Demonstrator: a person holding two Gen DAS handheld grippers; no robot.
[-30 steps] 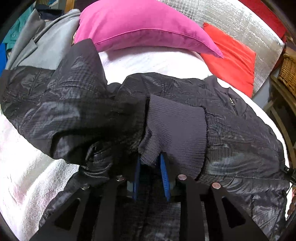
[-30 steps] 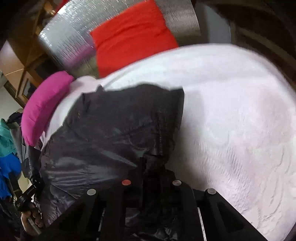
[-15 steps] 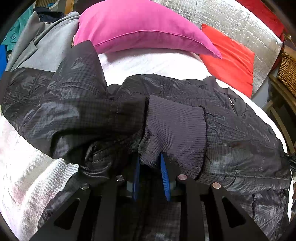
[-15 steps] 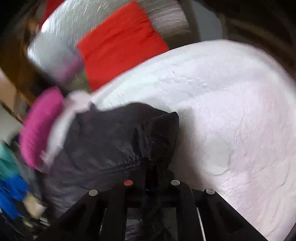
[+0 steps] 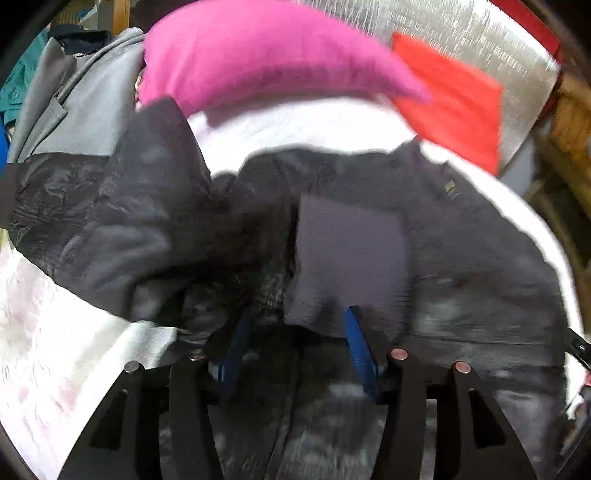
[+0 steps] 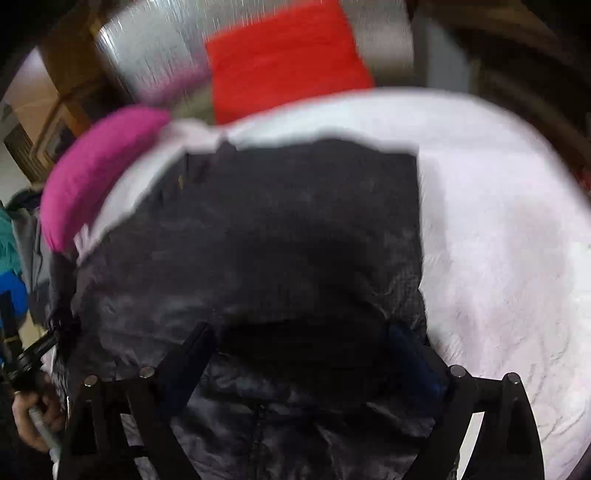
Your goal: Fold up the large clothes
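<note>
A black quilted jacket lies on a white bed cover. Its sleeve is folded across the body, with the dark ribbed cuff on top. My left gripper is open, its blue pads spread apart just below the cuff. In the right wrist view the jacket lies flat with a folded right edge. My right gripper is open wide, jaws far apart over the jacket's lower part. Both views are motion-blurred.
A magenta pillow and a red cushion lean on a silver quilted headboard. Grey clothes are piled at the left. White bed cover spreads to the right of the jacket.
Both grippers have opened: the left let go of the cuff, the right let go of the jacket edge, which now lies flat. Both grippers are moving.
</note>
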